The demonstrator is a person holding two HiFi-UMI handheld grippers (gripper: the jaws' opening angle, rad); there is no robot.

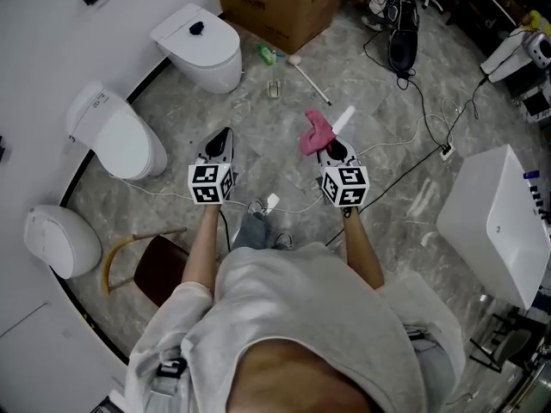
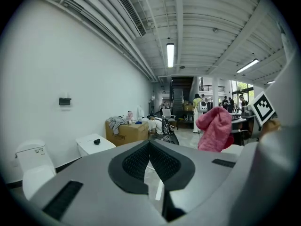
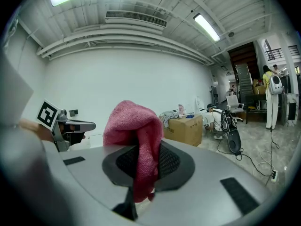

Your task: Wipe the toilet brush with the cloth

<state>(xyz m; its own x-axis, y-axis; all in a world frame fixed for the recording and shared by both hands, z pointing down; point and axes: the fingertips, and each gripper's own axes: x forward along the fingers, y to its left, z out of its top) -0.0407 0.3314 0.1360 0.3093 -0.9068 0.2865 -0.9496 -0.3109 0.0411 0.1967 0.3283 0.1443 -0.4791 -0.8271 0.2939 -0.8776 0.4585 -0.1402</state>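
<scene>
A grey marbled floor [image 1: 387, 84] is seen filling most of the head view. Three white toilets [image 1: 202, 48] are lined along the curved wall at the left of the frame. A cardboard box [image 1: 288, 5] is set at the top centre, and a white basin [image 1: 498, 224] is seen at the right edge.

Both grippers are held out at the middle of the frame, well apart. The left gripper [image 1: 225, 136] is closed, its pads brought together at the tips with nothing between them, as the left gripper view [image 2: 149, 145] shows. The right gripper [image 1: 334, 147] is clamped on the pink cloth [image 1: 315, 133]; in the right gripper view the cloth [image 3: 136, 131] is seen pinched between the jaws and bunched up above them.

The toilet brush [image 1: 312, 82] is left lying on the floor in the upper middle, just below the box and beyond the cloth, untouched by either gripper.
</scene>
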